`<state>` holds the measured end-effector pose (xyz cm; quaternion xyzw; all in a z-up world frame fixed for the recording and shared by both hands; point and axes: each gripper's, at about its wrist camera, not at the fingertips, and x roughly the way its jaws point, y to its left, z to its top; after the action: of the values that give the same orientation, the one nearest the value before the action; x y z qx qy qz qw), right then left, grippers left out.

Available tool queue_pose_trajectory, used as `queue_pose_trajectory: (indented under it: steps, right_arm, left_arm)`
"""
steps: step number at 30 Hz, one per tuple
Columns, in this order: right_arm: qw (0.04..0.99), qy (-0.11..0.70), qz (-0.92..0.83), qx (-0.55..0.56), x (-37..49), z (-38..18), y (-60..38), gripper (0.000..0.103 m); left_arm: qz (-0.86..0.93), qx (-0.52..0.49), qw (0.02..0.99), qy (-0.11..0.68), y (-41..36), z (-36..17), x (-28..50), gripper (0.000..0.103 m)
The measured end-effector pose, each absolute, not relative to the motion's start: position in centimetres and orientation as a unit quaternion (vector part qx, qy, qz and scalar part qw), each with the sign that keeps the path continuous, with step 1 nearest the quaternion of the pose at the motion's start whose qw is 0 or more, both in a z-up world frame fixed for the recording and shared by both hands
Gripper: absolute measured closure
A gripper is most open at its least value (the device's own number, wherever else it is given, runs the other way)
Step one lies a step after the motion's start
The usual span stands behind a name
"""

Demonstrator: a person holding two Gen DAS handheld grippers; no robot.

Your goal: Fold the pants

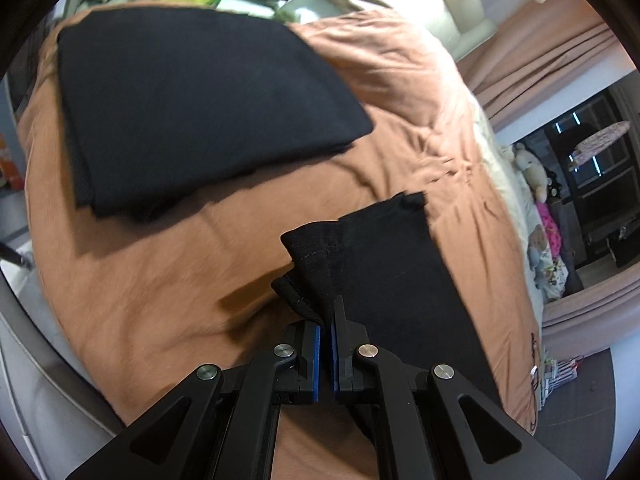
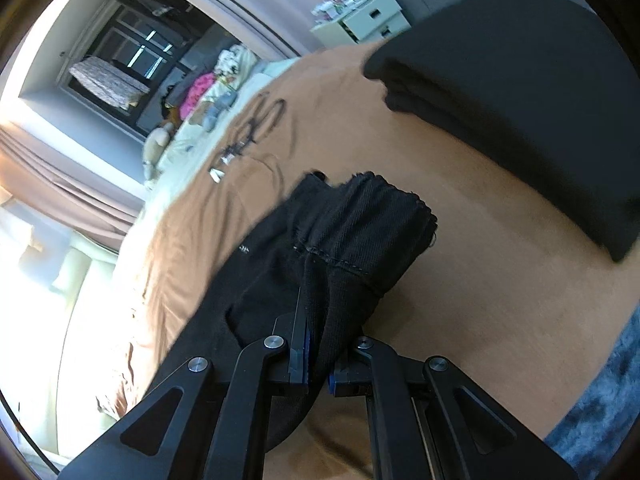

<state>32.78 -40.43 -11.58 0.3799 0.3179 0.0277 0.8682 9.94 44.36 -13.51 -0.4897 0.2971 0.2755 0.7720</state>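
Bed: I am working over a big bed with a brown blanket (image 1: 168, 288). The blanket is soft and has wrinkles.
Folded pile: A stack of black folded clothes (image 1: 192, 112) lies flat on the blanket, well apart from my grippers.
Pants: The black pants (image 2: 344, 248) are the thing I am folding. One end is lifted and bunched up, and the rest trails down onto the blanket.
Left gripper: My left gripper (image 1: 326, 344) is clamped tight on a hemmed edge of the pants.
Right gripper: My right gripper (image 2: 318, 356) is pinched on a thick bunch of the pants near a seam.
What could go wrong: I think the bunched cloth could fold crooked, because the layers are not lined up. The cloth could slip out if I pull too hard. The hanging part could drag and wrinkle the blanket.
Edges: The bed edge is close on the side with the stuffed toys (image 1: 532, 176).
Open room: There is bare blanket between the pants and the pile, so I can lay the fold there.
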Motion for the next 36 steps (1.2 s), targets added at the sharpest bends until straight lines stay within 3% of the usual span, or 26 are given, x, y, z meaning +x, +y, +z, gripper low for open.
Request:
queue_pose_trajectory:
  steps: [3,6,8,10,12,14,19,23,36]
  right_arm:
    - [0.863,0.335,0.018,0.377,32.9,-12.0,-40.3,0.100]
    - [0.857,0.364,-0.001,0.365,32.8,-12.4,-39.6,0.092]
    - [0.860,0.370,-0.005,0.352,32.1,-12.0,-39.3,0.082]
    - [0.864,0.366,-0.003,0.346,31.0,-11.6,-39.3,0.057]
    - [0.872,0.356,-0.017,0.334,29.6,-10.5,-39.4,0.045]
    - [0.880,0.349,-0.024,0.321,28.5,-9.7,-39.4,0.044]
    - [0.901,0.334,-0.026,0.277,27.4,-7.4,-37.5,0.044]
    - [0.915,0.328,0.006,0.236,28.7,-5.6,-34.5,0.044]
    - [0.928,0.328,0.102,0.142,35.2,-3.9,-27.3,0.041]
  left_arm:
    - [0.273,-0.489,0.768,0.310,44.5,-14.5,9.7,0.097]
    - [0.272,-0.481,0.769,0.321,44.4,-14.9,9.7,0.093]
    - [0.275,-0.474,0.770,0.328,44.5,-14.9,9.8,0.086]
    - [0.283,-0.464,0.770,0.334,44.5,-14.8,9.5,0.078]
    - [0.297,-0.454,0.771,0.334,44.5,-14.4,8.8,0.073]
    - [0.305,-0.450,0.774,0.326,44.9,-13.8,8.0,0.068]
    - [0.319,-0.430,0.783,0.318,45.6,-11.7,7.3,0.066]
    - [0.308,-0.423,0.793,0.311,45.7,-10.1,8.2,0.054]
    - [0.272,-0.403,0.813,0.319,43.5,-8.0,13.6,0.053]
